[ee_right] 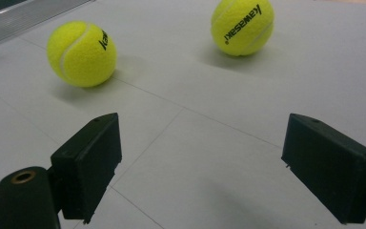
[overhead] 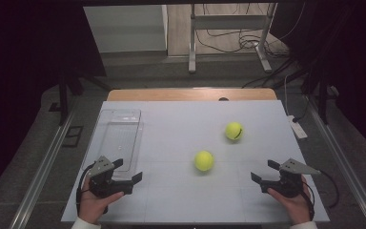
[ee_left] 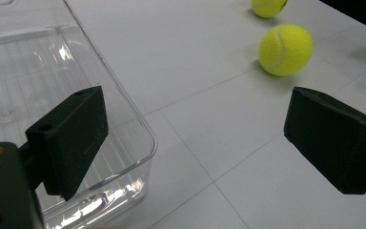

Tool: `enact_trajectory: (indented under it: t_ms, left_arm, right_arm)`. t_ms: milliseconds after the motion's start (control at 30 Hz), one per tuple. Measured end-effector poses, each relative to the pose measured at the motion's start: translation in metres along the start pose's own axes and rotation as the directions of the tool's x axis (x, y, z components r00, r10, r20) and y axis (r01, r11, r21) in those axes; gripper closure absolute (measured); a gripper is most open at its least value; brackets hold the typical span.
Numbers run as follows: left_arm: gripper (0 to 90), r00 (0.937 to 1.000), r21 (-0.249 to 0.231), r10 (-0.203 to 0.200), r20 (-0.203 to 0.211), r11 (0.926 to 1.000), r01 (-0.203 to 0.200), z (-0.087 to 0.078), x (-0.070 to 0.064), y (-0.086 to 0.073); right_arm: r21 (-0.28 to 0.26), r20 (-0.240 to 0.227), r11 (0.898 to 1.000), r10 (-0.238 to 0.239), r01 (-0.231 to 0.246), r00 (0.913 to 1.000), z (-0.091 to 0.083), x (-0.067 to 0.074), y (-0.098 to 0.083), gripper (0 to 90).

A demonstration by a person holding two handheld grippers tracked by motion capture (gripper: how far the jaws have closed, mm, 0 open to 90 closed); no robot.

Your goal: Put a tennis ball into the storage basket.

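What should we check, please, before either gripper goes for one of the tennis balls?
1. Left gripper open and holding nothing: ok; its jaws stand wide apart beside the clear plastic bin.
2. Right gripper open and holding nothing: ok.
3. Nearer tennis ball free to grasp: ok; it sits alone on the white table.
4. Farther tennis ball apart from the nearer one: ok; a clear gap shows between them.
5. Bin ready to receive: ok; it looks empty in the left gripper view.
6. Balls at rest: cannot tell from one moment.
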State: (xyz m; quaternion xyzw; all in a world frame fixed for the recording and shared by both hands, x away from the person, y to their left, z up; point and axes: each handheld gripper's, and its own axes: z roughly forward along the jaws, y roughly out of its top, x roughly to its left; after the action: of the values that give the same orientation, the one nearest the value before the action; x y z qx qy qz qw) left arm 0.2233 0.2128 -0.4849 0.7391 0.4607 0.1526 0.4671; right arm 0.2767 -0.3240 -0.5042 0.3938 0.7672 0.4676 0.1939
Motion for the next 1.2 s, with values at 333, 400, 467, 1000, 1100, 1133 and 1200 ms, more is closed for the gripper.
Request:
enact_trajectory:
  t_ms: [333,400,467,1000,1100,1133,1200]
  left_arm:
    - [8.9,0.999,0.023,0.02,0.04,0.9995,-0.021,0.004,-0.007,0.011]
    - [8.7,0.998,0.035,0.033,0.054,0.9988,-0.035,0.005,-0.009,0.014]
    - [8.6,0.9977,0.038,0.037,0.056,0.9985,-0.039,0.006,-0.01,0.015]
    - [8.5,0.9943,0.039,0.063,0.086,0.997,-0.066,0.017,-0.017,0.029]
    - [8.4,0.9929,0.04,0.07,0.096,0.9964,-0.074,0.02,-0.019,0.032]
    - [8.4,0.9929,0.04,0.07,0.096,0.9964,-0.074,0.02,-0.019,0.032]
    - [8.4,0.9926,0.044,0.071,0.098,0.9962,-0.076,0.022,-0.021,0.033]
  right_arm:
    - [-0.006,0.0,1.0,0.001,-0.001,1.0,-0.001,0.0,0.0,13.2]
    - [0.0,-0.001,1.0,-0.004,0.004,1.0,-0.001,0.001,0.0,13.2]
    - [0.004,0.003,1.0,-0.01,0.01,1.0,0.0,0.0,-0.001,13.2]
    - [-0.003,-0.002,1.0,-0.003,0.003,1.0,-0.002,0.005,0.0,13.1]
    - [-0.004,-0.003,1.0,0.001,-0.001,1.0,-0.002,0.004,-0.001,13.1]
    - [-0.004,-0.003,1.0,0.001,-0.001,1.0,-0.002,0.004,-0.001,13.1]
    - [-0.002,-0.005,1.0,0.001,-0.001,1.0,-0.002,0.004,-0.001,13.1]
